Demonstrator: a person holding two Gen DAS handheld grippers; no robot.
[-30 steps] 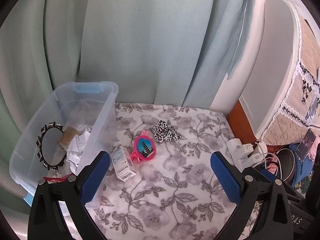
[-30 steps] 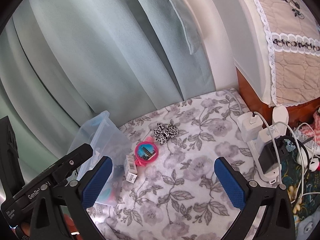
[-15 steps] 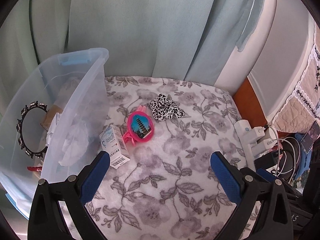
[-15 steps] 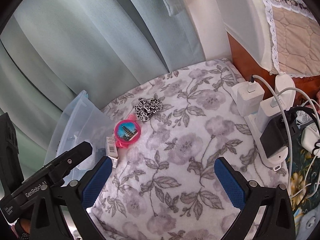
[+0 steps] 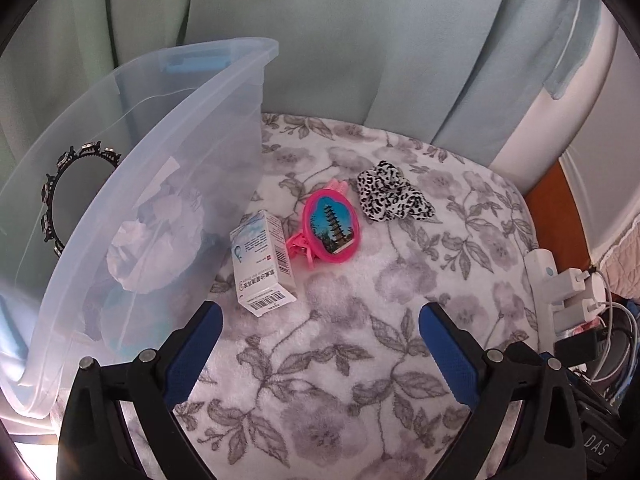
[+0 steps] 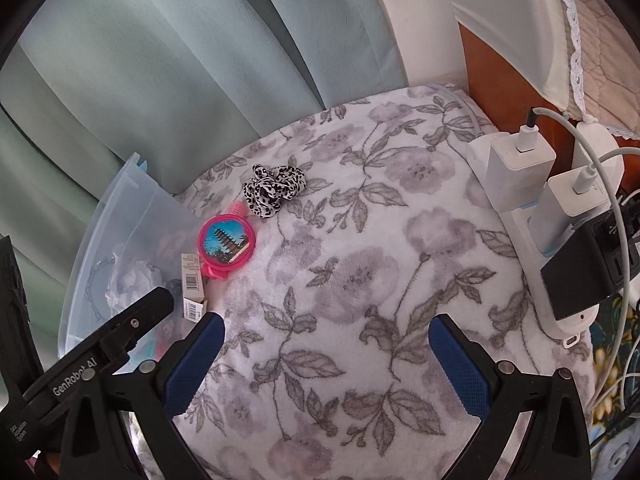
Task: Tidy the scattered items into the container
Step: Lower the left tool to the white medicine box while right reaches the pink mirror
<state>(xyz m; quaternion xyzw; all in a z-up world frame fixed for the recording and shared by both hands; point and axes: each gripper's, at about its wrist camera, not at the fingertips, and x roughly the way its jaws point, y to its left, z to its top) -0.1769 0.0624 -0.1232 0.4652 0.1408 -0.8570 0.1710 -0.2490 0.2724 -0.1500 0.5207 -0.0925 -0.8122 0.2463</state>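
Note:
A clear plastic bin (image 5: 224,120) stands at the left on a floral blanket (image 5: 340,360); it holds crumpled white paper and a black beaded headband (image 5: 52,196). Beside it lie a small white box (image 5: 262,262), a pink round mirror with a pagoda picture (image 5: 332,228) and a black-and-white scrunchie (image 5: 392,192). They also show in the right wrist view: bin (image 6: 120,216), box (image 6: 192,284), mirror (image 6: 226,242), scrunchie (image 6: 274,190). My left gripper (image 5: 320,336) is open and empty, just short of the box. My right gripper (image 6: 326,348) is open and empty over the blanket.
Pale green curtains (image 5: 340,40) hang behind. A white power strip with chargers and cables (image 6: 536,208) lies along the blanket's right edge, also in the left wrist view (image 5: 568,292). A quilted cover (image 6: 592,40) is at the far right.
Both grippers have moved forward and down toward the blanket; the box, mirror and scrunchie look larger and nearer. Nothing was picked up.

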